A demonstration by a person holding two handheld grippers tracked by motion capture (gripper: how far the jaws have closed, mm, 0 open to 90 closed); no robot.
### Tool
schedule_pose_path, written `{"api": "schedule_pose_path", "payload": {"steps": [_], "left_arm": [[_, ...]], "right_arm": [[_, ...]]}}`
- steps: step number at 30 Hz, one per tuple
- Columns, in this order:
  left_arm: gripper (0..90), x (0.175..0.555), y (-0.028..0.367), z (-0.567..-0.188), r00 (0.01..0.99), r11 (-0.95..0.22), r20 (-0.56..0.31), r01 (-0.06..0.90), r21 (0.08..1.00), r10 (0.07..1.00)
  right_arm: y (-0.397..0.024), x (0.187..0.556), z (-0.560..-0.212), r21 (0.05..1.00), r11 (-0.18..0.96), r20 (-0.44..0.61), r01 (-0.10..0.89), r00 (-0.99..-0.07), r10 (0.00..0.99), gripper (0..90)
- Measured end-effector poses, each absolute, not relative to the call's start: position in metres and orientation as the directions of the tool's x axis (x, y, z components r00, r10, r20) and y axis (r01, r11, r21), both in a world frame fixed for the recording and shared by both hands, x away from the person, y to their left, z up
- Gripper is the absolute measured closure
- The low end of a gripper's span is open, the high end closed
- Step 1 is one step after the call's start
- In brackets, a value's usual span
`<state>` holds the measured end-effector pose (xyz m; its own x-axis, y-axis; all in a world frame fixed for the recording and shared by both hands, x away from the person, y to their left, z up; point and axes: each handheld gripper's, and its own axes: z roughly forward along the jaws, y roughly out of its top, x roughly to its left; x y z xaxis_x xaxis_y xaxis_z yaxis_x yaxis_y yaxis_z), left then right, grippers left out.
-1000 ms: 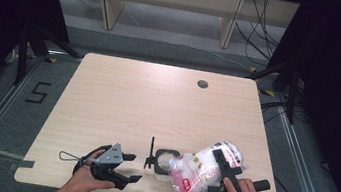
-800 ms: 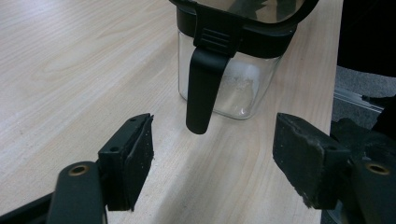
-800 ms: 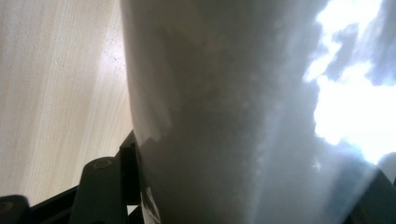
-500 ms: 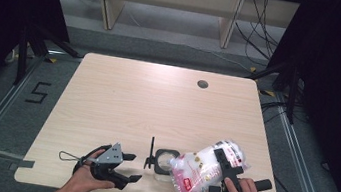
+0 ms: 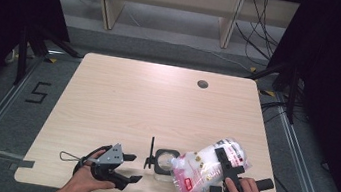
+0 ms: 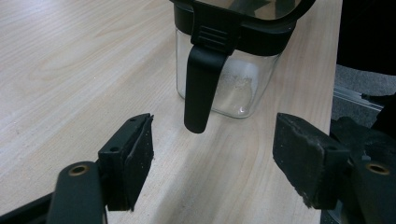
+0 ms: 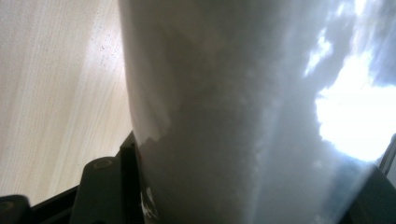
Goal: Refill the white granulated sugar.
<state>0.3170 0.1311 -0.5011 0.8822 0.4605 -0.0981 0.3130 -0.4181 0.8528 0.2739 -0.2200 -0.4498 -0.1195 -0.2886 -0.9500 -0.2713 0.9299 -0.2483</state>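
No change over the last second: both hands hold position, so pouring has not begun. Counter (image 5: 123, 94): pale wood-grain laminate. Near its front edge, right tongs (image 5: 225, 170) clamp a crinkled clear bag (image 5: 198, 173) of white granules above a lidded glass jar (image 5: 166, 160). Left tongs (image 6: 219, 158) stand wide, empty.

A black "5" is marked on the floor (image 5: 37, 92).

high view: overhead, forward-down | gripper views: close, along jaws | shared: table (image 5: 122, 99)
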Motion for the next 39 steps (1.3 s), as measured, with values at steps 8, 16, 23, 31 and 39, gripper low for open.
{"api": "schedule_pose_path", "payload": {"steps": [8, 16, 23, 31, 39], "left_arm": [[28.5, 0.317, 0.131, -0.501, 0.882, -0.413, -0.104, 0.316, 0.854, 0.460], [28.5, 0.317, 0.131, -0.501, 0.880, -0.411, -0.110, 0.322, 0.853, 0.462], [28.5, 0.317, 0.131, -0.501, 0.880, -0.409, -0.110, 0.321, 0.854, 0.462], [28.5, 0.317, 0.132, -0.501, 0.882, -0.408, -0.112, 0.321, 0.855, 0.458], [28.5, 0.317, 0.132, -0.501, 0.882, -0.419, -0.102, 0.316, 0.851, 0.459]], "right_arm": [[-0.219, 0.273, -0.447, -0.268, 0.922, -0.949, -0.280, -0.086, -0.303, 38.8], [-0.219, 0.273, -0.448, -0.283, 0.917, -0.944, -0.280, -0.085, -0.318, 38.9], [-0.217, 0.273, -0.443, -0.328, 0.900, -0.933, -0.286, -0.048, -0.356, 39.0], [-0.217, 0.271, -0.443, -0.344, 0.902, -0.922, -0.260, -0.086, -0.377, 39.1], [-0.217, 0.271, -0.442, -0.380, 0.885, -0.914, -0.268, -0.037, -0.404, 39.2]]}}
